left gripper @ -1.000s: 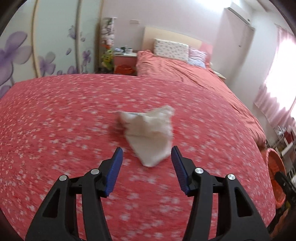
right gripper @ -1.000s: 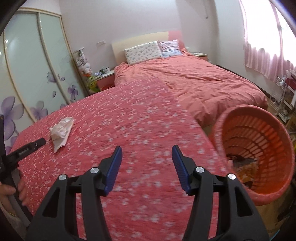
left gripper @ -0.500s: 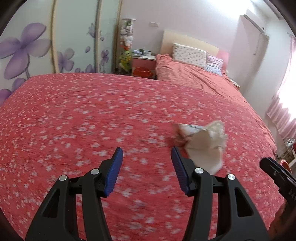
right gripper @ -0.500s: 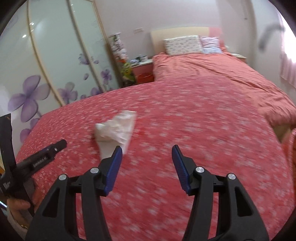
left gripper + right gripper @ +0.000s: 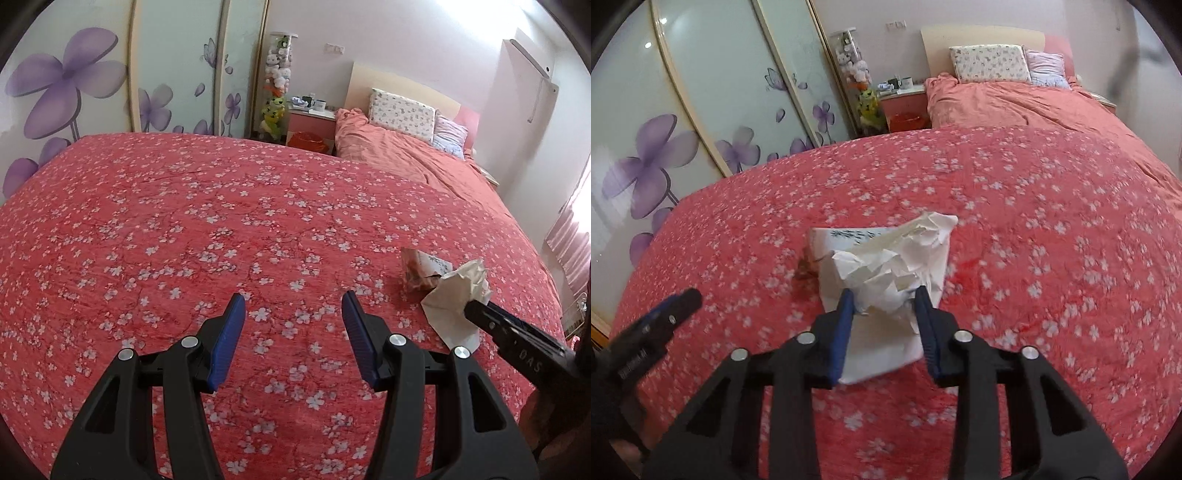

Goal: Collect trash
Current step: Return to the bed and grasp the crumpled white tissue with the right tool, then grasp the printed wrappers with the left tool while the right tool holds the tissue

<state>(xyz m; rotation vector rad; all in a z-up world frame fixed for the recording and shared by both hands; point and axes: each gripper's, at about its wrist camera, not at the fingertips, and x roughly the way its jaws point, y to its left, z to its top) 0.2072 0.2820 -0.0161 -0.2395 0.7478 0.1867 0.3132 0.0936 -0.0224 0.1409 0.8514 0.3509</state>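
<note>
A crumpled white paper lies on the red flowered bedspread, over a flat wrapper with printed text. My right gripper has its jaws closing, and both blue pads touch the sides of the crumpled wad. The left wrist view has the same paper at the right, with the right gripper's black tip on it and a reddish wrapper just behind. My left gripper hovers open over bare bedspread to the left of the paper, nothing between its fingers.
A second bed with a pink duvet and pillows stands beyond. A pink nightstand and a tube of soft toys sit at the back. Sliding wardrobe doors with purple flowers line the left.
The right gripper swung left from the orange basket to the paper and narrowed around it. The left gripper shifted left, so the paper slid from its centre to the right edge of its view.
</note>
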